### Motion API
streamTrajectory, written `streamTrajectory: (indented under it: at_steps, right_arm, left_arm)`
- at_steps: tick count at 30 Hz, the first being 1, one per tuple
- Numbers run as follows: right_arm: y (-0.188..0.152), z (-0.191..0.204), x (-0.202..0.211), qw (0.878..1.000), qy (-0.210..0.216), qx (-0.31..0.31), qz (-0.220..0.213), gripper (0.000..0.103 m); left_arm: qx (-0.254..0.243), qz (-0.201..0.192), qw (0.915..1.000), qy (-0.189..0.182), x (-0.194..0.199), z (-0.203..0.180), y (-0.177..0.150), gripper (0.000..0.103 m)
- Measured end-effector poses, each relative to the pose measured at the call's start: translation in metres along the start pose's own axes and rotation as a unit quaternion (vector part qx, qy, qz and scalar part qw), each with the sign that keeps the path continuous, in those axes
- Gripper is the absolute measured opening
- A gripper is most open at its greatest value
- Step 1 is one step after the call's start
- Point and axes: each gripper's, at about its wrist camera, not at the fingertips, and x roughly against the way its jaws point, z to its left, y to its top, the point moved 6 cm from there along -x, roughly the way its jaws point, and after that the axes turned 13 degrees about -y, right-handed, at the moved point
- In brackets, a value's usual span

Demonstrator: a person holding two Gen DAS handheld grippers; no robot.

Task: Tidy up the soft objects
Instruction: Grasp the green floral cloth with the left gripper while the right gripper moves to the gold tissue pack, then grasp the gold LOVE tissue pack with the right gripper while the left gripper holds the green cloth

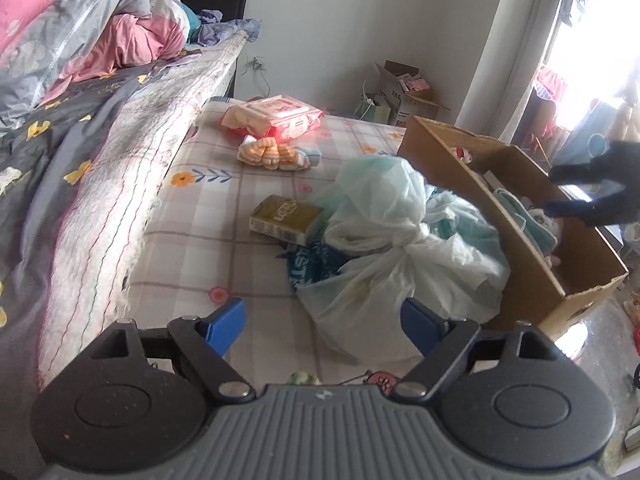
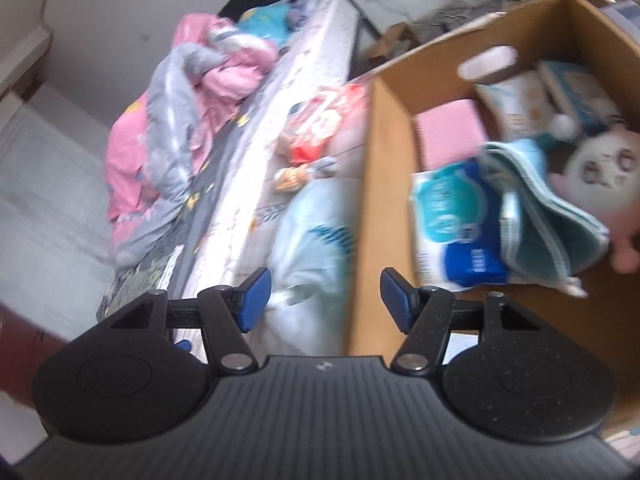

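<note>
Left wrist view shows the left hand-held gripper (image 1: pixel 323 322) spread wide and empty, hovering over the checked mattress (image 1: pixel 224 216) with a knotted plastic bag (image 1: pixel 400 236) just ahead of its blue fingers. Beyond lie a gold pack (image 1: pixel 286 220), striped socks (image 1: pixel 266 152) and a red wipes pack (image 1: pixel 280 118). The cardboard box (image 1: pixel 516 240) stands at the right, touching the bag.

From the right wrist view, the right hand-held gripper (image 2: pixel 325 300) is likewise wide open, holding nothing, above the box's near wall, where a teal cloth (image 2: pixel 540 216), a tissue pack (image 2: pixel 448 216) and a plush toy (image 2: pixel 604 168) already lie.

The bag's slippery film may slide free if pinched away from the knot.
</note>
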Motion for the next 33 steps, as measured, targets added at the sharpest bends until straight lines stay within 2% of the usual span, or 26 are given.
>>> streamTrajectory:
  at_steps: [3, 7, 9, 13, 17, 19, 22, 23, 25, 29, 33]
  right_arm:
    - [-0.013, 0.04, -0.016, 0.999, 0.018, 0.044, 0.017, 0.063]
    - [-0.031, 0.085, -0.043, 0.994, 0.022, 0.098, 0.047, 0.063]
    - [-0.038, 0.102, -0.055, 0.991, 0.021, 0.117, 0.056, 0.064]
    - [-0.041, 0.125, -0.072, 0.989, 0.025, 0.128, 0.075, 0.064]
    - [-0.036, 0.15, -0.085, 0.98, 0.002, 0.181, 0.078, 0.07]
    - [-0.027, 0.165, -0.099, 0.97, -0.013, 0.228, 0.083, 0.075]
    - [-0.009, 0.187, -0.123, 0.95, -0.036, 0.298, 0.089, 0.082]
    - [-0.003, 0.195, -0.133, 0.943, -0.042, 0.318, 0.092, 0.083]
    - [0.007, 0.207, -0.158, 0.928, -0.053, 0.352, 0.105, 0.083]
    - [0.015, 0.226, -0.218, 0.897, -0.07, 0.413, 0.143, 0.083]
    - [0.014, 0.224, -0.275, 0.876, -0.096, 0.435, 0.186, 0.083]
  left_arm:
    - [0.003, 0.022, 0.9997, -0.004, -0.001, 0.006, -0.021, 0.086]
    - [-0.024, 0.082, 0.9961, -0.024, -0.02, 0.0, -0.05, 0.088]
    - [-0.036, 0.105, 0.9937, -0.011, -0.034, -0.001, -0.06, 0.088]
    - [-0.071, 0.111, 0.9912, 0.01, -0.052, 0.0, -0.068, 0.085]
    - [-0.066, 0.125, 0.9899, 0.008, -0.065, 0.01, -0.069, 0.075]
    - [-0.067, 0.119, 0.9906, 0.003, -0.066, 0.015, -0.065, 0.071]
    - [-0.076, 0.118, 0.9901, 0.003, -0.068, 0.024, -0.058, 0.053]
    - [-0.084, 0.118, 0.9894, 0.005, -0.068, 0.026, -0.057, 0.046]
    - [-0.095, 0.117, 0.9885, 0.014, -0.069, 0.03, -0.053, 0.038]
    - [-0.088, 0.108, 0.99, 0.021, -0.07, 0.042, -0.045, 0.03]
    - [-0.066, 0.092, 0.9931, 0.03, -0.069, 0.058, -0.035, 0.026]
